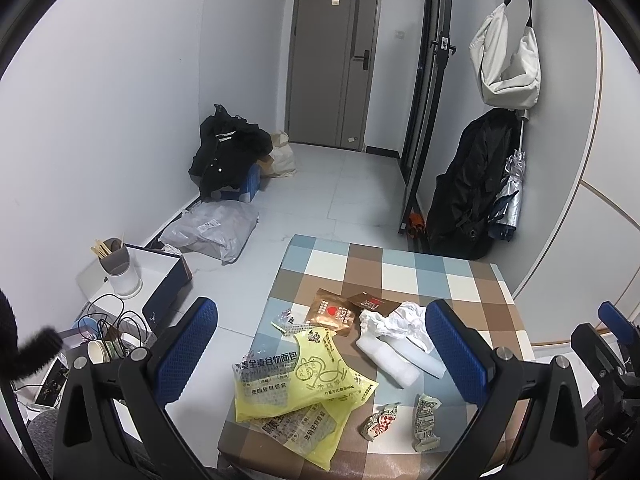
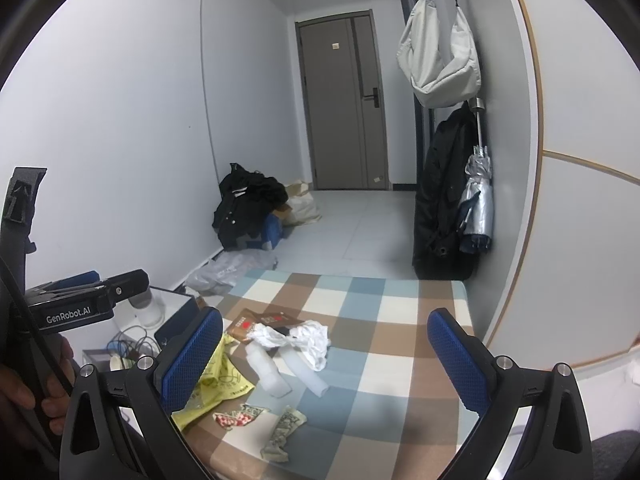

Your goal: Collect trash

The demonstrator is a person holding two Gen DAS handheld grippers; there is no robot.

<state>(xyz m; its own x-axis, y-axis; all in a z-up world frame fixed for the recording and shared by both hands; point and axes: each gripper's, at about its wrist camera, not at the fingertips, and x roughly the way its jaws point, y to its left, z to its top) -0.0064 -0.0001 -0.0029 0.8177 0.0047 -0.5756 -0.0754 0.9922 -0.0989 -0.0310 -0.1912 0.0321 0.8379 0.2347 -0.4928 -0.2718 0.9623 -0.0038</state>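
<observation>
Trash lies on a checked table (image 1: 440, 276). A yellow plastic bag (image 1: 308, 380) lies on printed clear wrappers. Beyond it are a brown snack pouch (image 1: 332, 312), crumpled white tissue (image 1: 404, 320) and two white foam pieces (image 1: 400, 360). Two small candy wrappers (image 1: 380, 420) (image 1: 426, 416) lie near the front. My left gripper (image 1: 320, 344) is open above the bag, holding nothing. My right gripper (image 2: 324, 356) is open and empty above the table (image 2: 400, 320), over the foam pieces (image 2: 280, 372), tissue (image 2: 308, 336) and wrappers (image 2: 240, 418); the yellow bag (image 2: 216, 388) is by its left finger.
A low side stand (image 1: 152, 276) at left holds a cup of sticks (image 1: 118, 268), cables and a paper cup. On the floor are a grey parcel bag (image 1: 212, 232) and black clothes on a blue box (image 1: 228, 152). A black coat, umbrella and white bag (image 1: 508, 64) hang at right.
</observation>
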